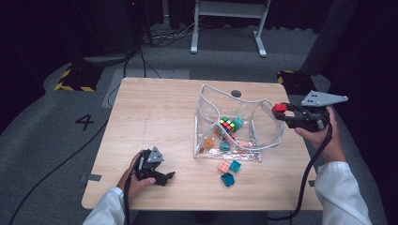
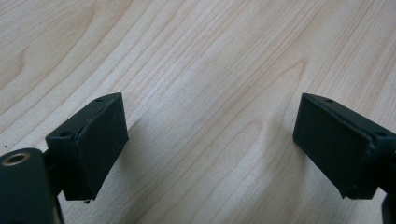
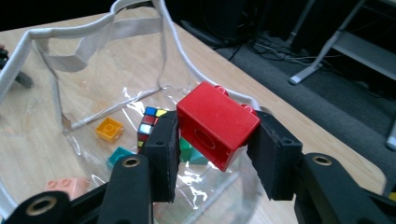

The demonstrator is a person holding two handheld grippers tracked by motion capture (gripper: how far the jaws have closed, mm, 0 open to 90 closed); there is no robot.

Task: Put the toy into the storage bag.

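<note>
Pale wood-grain tabletop (image 1: 155, 112) carried everything, with grey carpet and dark drapes beyond it. Nearest the person, the left gripper (image 1: 162, 177) rested low on the near left of the table, its jaws spread wide over bare wood and holding nothing. A little farther in, three loose plastic building bricks, one pink (image 1: 223, 166) and two teal (image 1: 232, 172), lay just outside the near wall of the clear plastic zip pouch with white edging (image 1: 206, 93). Inside that pouch sat a multicoloured puzzle cube (image 1: 226, 124), an orange brick (image 1: 208, 142) and more teal pieces. At the pouch's right rim the right gripper (image 3: 212, 140) was clamped on a red plastic building brick (image 3: 215, 122), held in the air just above the opening.

Judging from this, the step in hand was loading the red brick into the pouch; the next move would call for carrying it past the rim and parting the jaws over the contents.

Farthest off, a black "4" (image 1: 85, 122) was marked on the carpet left of the table; no brand could be read.
</note>
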